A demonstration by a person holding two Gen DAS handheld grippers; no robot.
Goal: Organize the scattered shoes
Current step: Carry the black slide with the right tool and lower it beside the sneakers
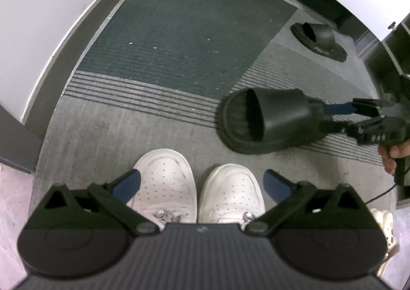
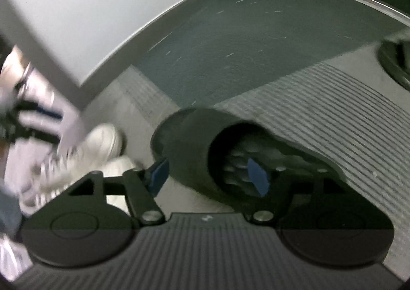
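While the left gripper (image 1: 202, 182) hangs over a pair of white sneakers (image 1: 166, 182), its blue fingers (image 1: 126, 187) spread wide, one flanking each outer side and touching neither shoe, the action is off to the right. Over there the right gripper (image 2: 208, 174) straddles the strap of a black slide (image 2: 202, 146) sitting on the striped grey mat (image 2: 333, 115). One blue pad (image 2: 159, 174) sits just outside the strap's wall, the other (image 2: 257, 177) is tucked inside the foot opening (blur makes contact hard to judge). Those jaws stand apart, not pinching, and the slide looks flat on the mat. From the left wrist view the same gripper (image 1: 333, 118) comes in from the right edge, a hand (image 1: 392, 154) behind it. A second black slide (image 1: 319, 40) lies well apart, farther back by the dark green mat (image 1: 192, 33).
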